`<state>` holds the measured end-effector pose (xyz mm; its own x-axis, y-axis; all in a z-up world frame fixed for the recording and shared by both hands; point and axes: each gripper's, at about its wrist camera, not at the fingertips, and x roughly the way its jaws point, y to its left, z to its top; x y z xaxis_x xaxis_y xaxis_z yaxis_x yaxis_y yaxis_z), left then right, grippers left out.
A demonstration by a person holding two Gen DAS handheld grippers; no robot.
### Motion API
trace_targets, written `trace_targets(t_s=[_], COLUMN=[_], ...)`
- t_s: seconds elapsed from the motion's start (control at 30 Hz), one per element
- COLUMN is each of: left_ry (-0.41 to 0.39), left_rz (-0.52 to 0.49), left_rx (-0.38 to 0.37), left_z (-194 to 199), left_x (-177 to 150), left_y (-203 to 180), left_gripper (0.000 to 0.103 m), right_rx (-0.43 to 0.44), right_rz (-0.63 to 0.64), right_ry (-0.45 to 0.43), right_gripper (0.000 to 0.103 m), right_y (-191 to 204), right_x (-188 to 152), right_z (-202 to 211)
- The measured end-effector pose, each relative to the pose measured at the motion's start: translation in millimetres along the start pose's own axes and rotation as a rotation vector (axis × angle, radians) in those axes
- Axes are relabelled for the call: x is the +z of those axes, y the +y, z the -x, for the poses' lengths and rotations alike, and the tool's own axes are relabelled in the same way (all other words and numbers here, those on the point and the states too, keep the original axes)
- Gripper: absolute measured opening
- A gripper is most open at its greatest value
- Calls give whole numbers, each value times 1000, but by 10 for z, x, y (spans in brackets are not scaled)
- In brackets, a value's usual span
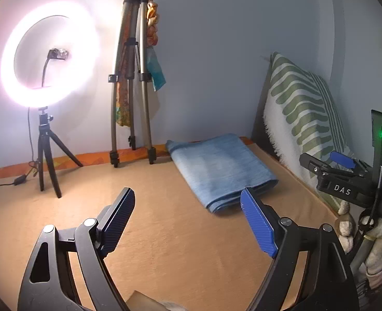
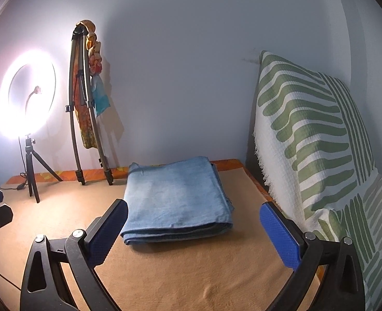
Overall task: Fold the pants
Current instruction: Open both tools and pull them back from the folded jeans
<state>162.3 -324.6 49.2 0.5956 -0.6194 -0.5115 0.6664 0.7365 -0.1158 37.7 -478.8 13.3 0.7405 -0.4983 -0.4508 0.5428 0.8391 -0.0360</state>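
Observation:
Light blue denim pants (image 2: 176,199) lie folded into a flat, layered rectangle on the tan cloth surface (image 2: 191,280), toward its back right. In the right wrist view my right gripper (image 2: 191,225) stands open just in front of the stack's near edge, nothing between its blue pads. In the left wrist view the pants (image 1: 220,171) lie ahead and to the right of my left gripper (image 1: 188,212), which is open and empty above bare cloth. The right gripper's body (image 1: 346,178) shows at the right edge there.
A lit ring light (image 1: 49,54) on a small black tripod stands at the back left, its cable trailing on the surface. A tall folded tripod (image 1: 132,83) with cloth hung on it leans by the wall. A green-patterned white cushion (image 2: 312,140) borders the right side.

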Motion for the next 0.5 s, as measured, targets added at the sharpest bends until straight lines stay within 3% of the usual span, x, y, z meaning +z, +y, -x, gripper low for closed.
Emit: trace_targets(t_s=[0.5], left_ry=[-9], left_rz=[21], left_rx=[15], left_z=[19], left_x=[-18], left_y=[96], left_gripper=[84], right_rx=[16], right_rz=[18], right_ry=[-3], right_gripper=[103], right_y=[109], right_x=[0], right_z=[6])
